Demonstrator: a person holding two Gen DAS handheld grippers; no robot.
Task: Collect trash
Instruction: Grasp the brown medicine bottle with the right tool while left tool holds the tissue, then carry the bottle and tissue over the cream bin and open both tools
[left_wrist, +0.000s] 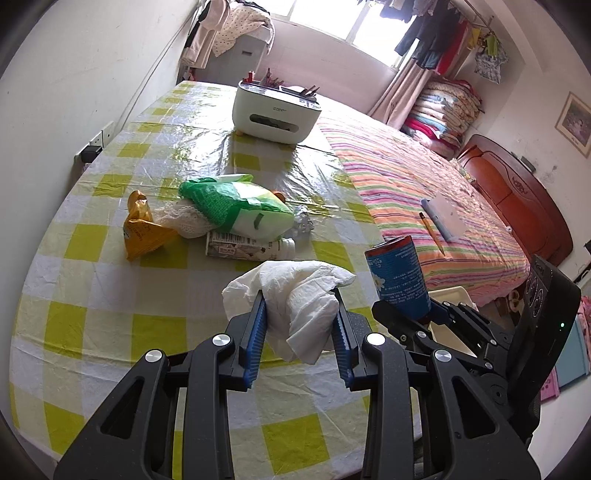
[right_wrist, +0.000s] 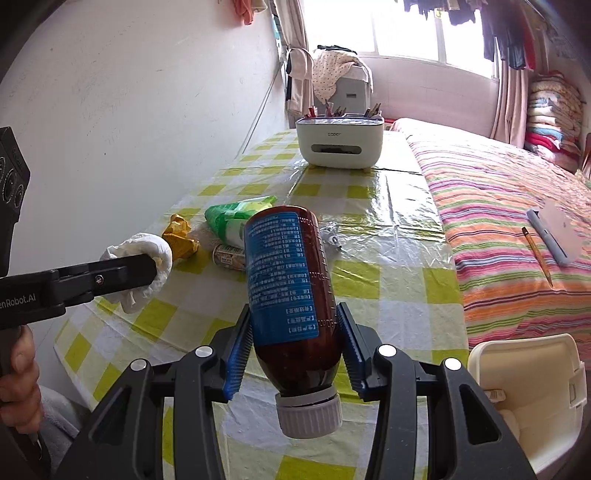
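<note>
My left gripper is shut on a crumpled white tissue and holds it above the checked table; the tissue also shows in the right wrist view. My right gripper is shut on a brown bottle with a blue label, grey cap toward the camera; the bottle also shows in the left wrist view. A green-white wrapper, a yellow bag, a small carton and foil lie together mid-table.
A white tissue box with pens on top stands at the table's far end. A cream bin sits low at the right beside the table. A striped bed with a notebook and pencil runs along the right.
</note>
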